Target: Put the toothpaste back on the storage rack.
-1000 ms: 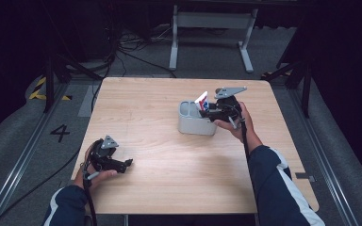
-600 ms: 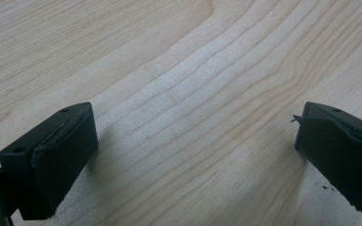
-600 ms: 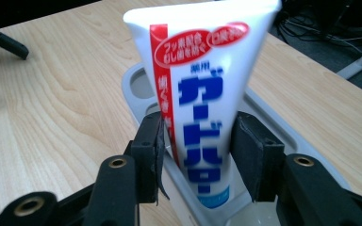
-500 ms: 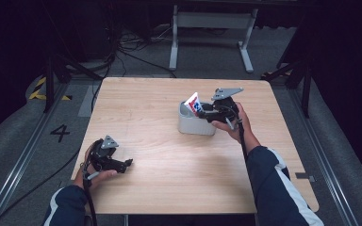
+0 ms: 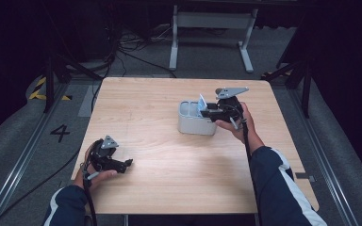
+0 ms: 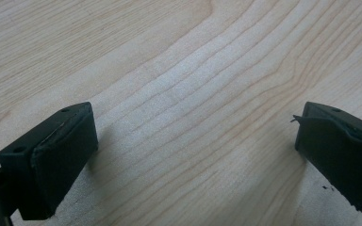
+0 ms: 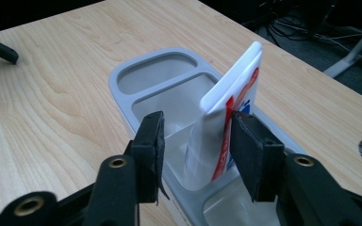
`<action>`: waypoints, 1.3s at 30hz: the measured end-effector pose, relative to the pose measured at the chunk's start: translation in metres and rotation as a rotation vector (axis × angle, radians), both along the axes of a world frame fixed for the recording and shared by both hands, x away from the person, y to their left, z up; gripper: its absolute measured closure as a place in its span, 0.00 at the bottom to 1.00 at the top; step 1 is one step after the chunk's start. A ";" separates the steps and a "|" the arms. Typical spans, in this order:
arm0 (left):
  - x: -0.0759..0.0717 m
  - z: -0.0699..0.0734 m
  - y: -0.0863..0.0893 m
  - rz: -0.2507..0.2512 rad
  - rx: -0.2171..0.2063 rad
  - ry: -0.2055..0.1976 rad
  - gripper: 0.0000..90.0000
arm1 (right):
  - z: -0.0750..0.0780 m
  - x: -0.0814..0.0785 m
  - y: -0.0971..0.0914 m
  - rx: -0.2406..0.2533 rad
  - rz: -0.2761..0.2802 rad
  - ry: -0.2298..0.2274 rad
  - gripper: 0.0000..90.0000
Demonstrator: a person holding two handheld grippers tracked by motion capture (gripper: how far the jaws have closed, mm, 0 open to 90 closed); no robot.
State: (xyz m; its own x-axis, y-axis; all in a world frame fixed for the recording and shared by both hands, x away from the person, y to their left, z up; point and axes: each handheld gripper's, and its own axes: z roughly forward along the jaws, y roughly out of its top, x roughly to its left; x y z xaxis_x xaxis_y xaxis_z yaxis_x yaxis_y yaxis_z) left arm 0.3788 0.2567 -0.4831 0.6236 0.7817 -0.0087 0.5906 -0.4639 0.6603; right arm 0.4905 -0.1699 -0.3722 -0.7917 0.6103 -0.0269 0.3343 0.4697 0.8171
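- A white squeeze tube with red and blue print [image 7: 228,122] is seen standing tilted in the middle compartment of a grey plastic organiser tray with rounded compartments [image 7: 155,70], its flat crimped end pointing to the upper right of the right gripper view.
- In the high view the tube [image 5: 202,102] is seen as a pale blue-white tip rising above the tray [image 5: 195,123], just right of the frame's centre.
- The right claw [image 7: 195,141] is held over the tray's near end, its jaws partly apart; the right jaw is touching the tube's printed side, while a gap is left between the left jaw and the tube, so no grip is shown.
- In the high view the right claw [image 5: 210,111] is placed at the tray's right edge, carried by the person's right hand [image 5: 235,125], with its grey three-cornered plate on top.
- The compartment at the tray's far end, in the upper middle of the right gripper view, is seen bare.
- The tray is set on a light wooden worktop [image 5: 160,169] of pale, grained boards.
- The left claw [image 5: 128,163] is seen well apart from the tray, at the lower left of the high view, held by the left hand [image 5: 92,175] low over the worktop.
- In the left gripper view the left claw [image 6: 193,150] is spread wide, with bare wood grain between its jaws.
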 end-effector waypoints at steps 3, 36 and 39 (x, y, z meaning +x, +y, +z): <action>0.000 0.000 0.000 0.003 -0.001 0.002 0.00 | 0.001 -0.001 -0.002 0.000 0.002 -0.001 0.63; 0.000 0.000 0.000 0.004 0.006 -0.008 0.00 | 0.013 -0.039 -0.029 -0.192 -0.077 -0.060 0.34; 0.000 0.000 -0.001 0.011 0.004 -0.004 0.00 | 0.012 -0.043 -0.035 -0.198 -0.085 -0.062 0.33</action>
